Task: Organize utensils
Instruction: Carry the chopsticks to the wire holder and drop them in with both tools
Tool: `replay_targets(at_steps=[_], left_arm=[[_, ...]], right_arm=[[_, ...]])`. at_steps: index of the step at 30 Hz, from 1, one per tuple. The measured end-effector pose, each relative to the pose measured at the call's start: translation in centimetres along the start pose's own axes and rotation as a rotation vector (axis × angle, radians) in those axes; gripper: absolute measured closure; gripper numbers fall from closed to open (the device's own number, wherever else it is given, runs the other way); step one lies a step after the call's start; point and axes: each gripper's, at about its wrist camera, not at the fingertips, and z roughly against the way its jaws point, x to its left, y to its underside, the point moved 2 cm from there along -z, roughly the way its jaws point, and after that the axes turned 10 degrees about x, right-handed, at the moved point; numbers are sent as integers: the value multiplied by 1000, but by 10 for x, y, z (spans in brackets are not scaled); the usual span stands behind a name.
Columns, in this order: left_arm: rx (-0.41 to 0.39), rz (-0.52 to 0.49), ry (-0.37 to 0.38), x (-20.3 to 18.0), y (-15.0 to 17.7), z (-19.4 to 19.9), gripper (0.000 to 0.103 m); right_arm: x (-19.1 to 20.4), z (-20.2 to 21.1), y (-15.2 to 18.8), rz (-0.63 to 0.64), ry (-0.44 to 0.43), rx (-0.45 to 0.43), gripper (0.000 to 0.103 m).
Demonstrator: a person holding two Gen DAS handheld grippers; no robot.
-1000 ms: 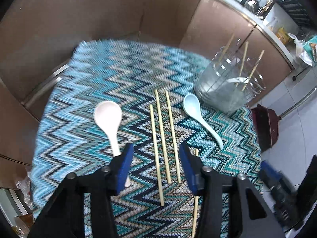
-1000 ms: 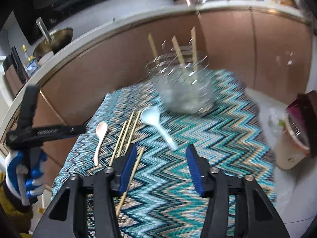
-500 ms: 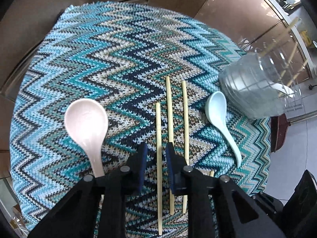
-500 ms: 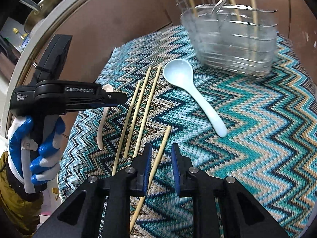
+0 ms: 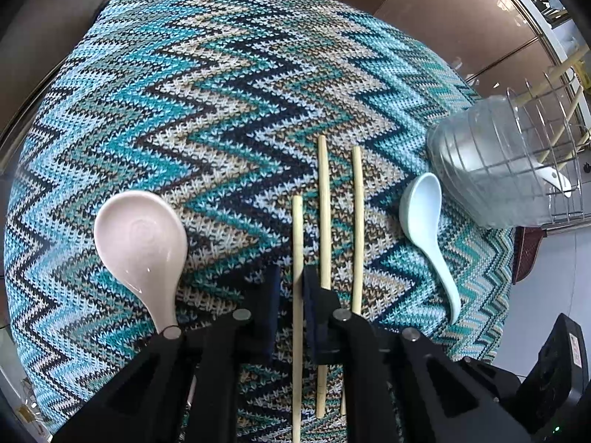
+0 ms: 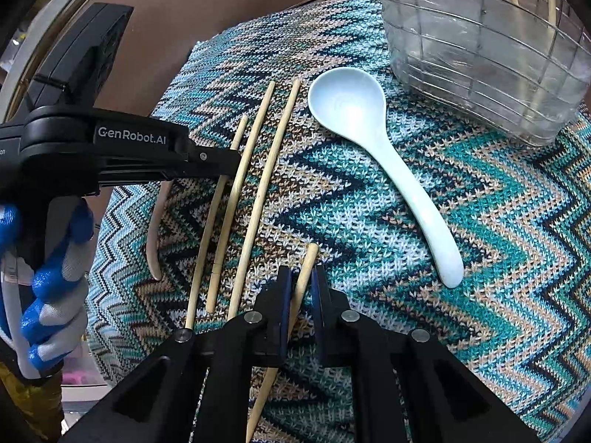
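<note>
On the zigzag-knit teal tablecloth (image 5: 221, 110), both black grippers, wide apart a second ago, have closed, the left gripper (image 5: 291, 284) pinching the leftmost pale bamboo chopstick (image 5: 297, 243) and the right gripper (image 6: 300, 284) the stray short chopstick (image 6: 304, 277) near the front edge, apparently ready to lift towards the clear wire-framed utensil basket (image 6: 480, 55) at the far right corner.

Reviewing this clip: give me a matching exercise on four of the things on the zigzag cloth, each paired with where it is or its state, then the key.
Things:
1. pale pink ceramic spoon
2. light blue ceramic spoon
3. leftmost bamboo chopstick
4. clear plastic utensil basket in a wire frame

Places or states:
A. between the left gripper's fingers
B. holds upright chopsticks
C. left of the chopsticks in the left wrist view
D. between the chopsticks and the basket

Pairs: 1-C, 2-D, 3-A, 4-B
</note>
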Motion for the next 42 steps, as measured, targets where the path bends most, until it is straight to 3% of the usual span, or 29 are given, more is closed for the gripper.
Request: replay_targets(at_steps=[5,15,31,37,42], left_arm=[[-28,11,19,-1,1,-2,98],[-162,-34,83,-3,33,34,98],[-469,-140,84,-14,108,121,98],[-575,-171,138,-32,115,168,98],[-666,-217,184,-62,102,215,98]], right_arm=[[-4,2,2,-19,-17,-11,93],[-7,35,25,3,-57,-96,95],[26,124,93,135,-78,-422,97],[35,170,95,162,-24,-546,97],[31,227,75,173,30,-674,97]])
